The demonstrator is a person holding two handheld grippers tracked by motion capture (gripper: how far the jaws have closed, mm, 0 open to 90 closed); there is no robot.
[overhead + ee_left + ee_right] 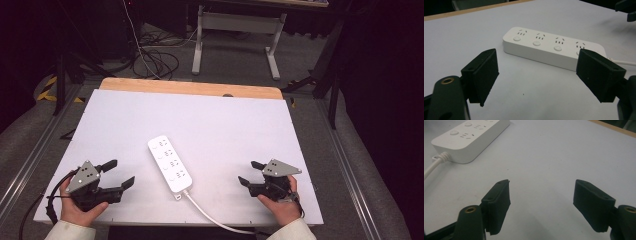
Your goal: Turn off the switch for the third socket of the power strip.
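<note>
A white power strip (pixel 170 164) with 4 sockets lay flat near the middle of the white bench (pixel 225 120), its cable (pixel 210 216) trailing toward the near edge. The left gripper (pixel 120 173) rested near the strip's left side, fingers spread wide and holding nothing. The right gripper (pixel 250 173) sat well apart on the other side, its fingers likewise wide open and empty.

From where I stand, no word, brand or number can be read anywhere, not even on the white power strip (pixel 170 164) with its sockets and buttons.
</note>
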